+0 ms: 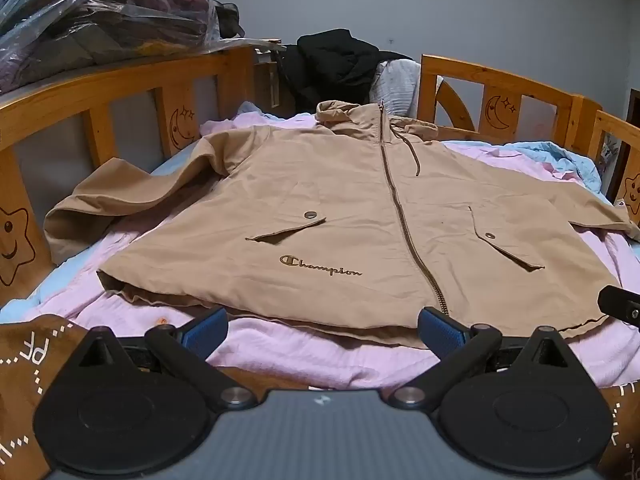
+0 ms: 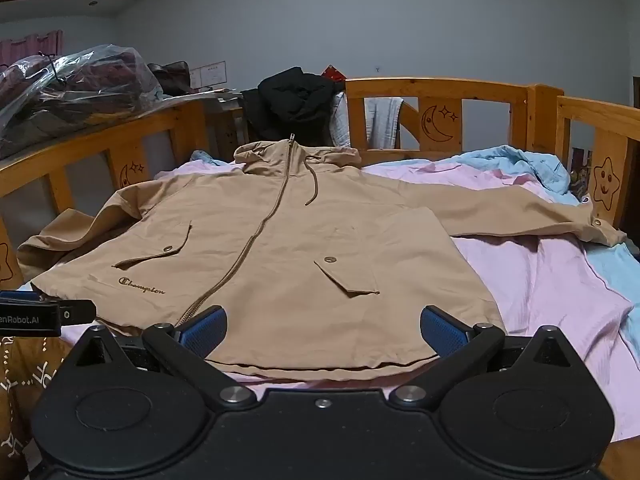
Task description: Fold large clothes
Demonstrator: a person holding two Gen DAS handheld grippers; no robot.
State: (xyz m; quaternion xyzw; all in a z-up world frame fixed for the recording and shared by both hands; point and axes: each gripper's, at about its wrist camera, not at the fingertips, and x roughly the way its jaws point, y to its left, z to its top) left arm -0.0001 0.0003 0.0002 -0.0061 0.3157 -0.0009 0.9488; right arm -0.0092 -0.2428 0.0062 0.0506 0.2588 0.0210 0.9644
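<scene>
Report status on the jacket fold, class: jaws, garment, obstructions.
Left gripper and right gripper: jaws wide open, empty, at the hem. Tan jacket flat, zipped, sleeves spread, unfolded. Nothing lying on it.

Left gripper (image 1: 322,332) jaws wide apart, right gripper (image 2: 322,330) likewise, both tilted downward

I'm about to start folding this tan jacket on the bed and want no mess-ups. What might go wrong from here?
1. The jacket lies on a loose pink sheet; a tool may pinch both layers at the hem.
2. The far sleeve reaches the wooden rail and could snag.
3. The drawstring hangs loose and may get folded in crookedly.
</scene>
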